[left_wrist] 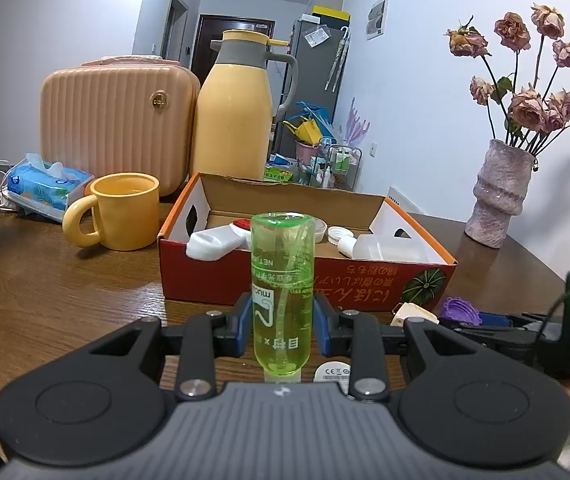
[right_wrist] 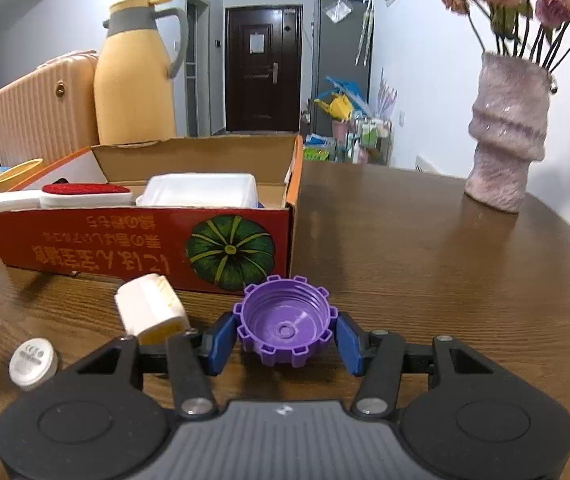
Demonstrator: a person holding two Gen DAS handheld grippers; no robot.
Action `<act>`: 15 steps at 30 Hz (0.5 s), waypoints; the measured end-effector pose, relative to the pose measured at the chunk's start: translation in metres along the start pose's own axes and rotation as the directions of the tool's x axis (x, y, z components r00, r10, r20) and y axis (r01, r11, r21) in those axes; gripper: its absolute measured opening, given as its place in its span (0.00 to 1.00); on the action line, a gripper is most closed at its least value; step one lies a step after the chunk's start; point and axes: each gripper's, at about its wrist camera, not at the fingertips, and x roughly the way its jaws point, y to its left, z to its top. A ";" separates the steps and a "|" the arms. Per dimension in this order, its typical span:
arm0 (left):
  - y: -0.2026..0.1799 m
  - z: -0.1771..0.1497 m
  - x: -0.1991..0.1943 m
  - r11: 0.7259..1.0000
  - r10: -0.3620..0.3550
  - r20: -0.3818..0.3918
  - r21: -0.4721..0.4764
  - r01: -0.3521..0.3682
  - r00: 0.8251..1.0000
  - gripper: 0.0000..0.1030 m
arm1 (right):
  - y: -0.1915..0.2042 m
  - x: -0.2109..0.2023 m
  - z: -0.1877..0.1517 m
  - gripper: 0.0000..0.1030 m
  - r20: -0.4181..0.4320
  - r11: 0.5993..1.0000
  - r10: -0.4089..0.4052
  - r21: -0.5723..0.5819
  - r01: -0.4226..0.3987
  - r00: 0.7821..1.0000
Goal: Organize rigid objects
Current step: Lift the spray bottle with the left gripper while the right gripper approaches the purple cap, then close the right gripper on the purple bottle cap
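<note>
An upside-down green transparent bottle (left_wrist: 281,292) stands between the blue pads of my left gripper (left_wrist: 283,330), which is shut on its middle, just in front of the red cardboard box (left_wrist: 365,280). In the right wrist view a purple ribbed cap (right_wrist: 285,326) lies open side up on the wooden table (right_wrist: 425,280), close to the box (right_wrist: 125,240). My right gripper (right_wrist: 285,338) has its blue pads against the cap's two sides. The same cap (left_wrist: 463,310) shows at the right of the left wrist view.
The box holds white bottles (left_wrist: 385,246), a white tub (right_wrist: 201,190) and a red-topped brush (right_wrist: 85,194). A white block (right_wrist: 151,308) and a small round white disc (right_wrist: 33,362) lie by the cap. A yellow mug (left_wrist: 125,210), thermos (left_wrist: 233,108), peach case (left_wrist: 117,120), tissues (left_wrist: 45,186) and vase (right_wrist: 505,132) stand around.
</note>
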 end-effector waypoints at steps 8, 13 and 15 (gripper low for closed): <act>0.001 -0.001 -0.003 1.000 0.002 0.010 0.005 -0.003 1.000 0.30 | 0.008 -0.037 -0.007 0.51 0.081 1.000 0.017 0.007 -0.017 0.997; 0.000 -0.001 -0.005 1.000 0.000 0.012 0.008 0.000 1.000 0.30 | 0.019 -0.064 -0.015 0.51 0.136 0.999 0.048 -0.003 -0.048 0.990; -0.002 -0.002 -0.007 1.000 -0.001 0.015 0.012 0.001 1.000 0.30 | 0.025 -0.074 -0.018 0.51 0.155 0.998 0.061 -0.009 -0.060 0.986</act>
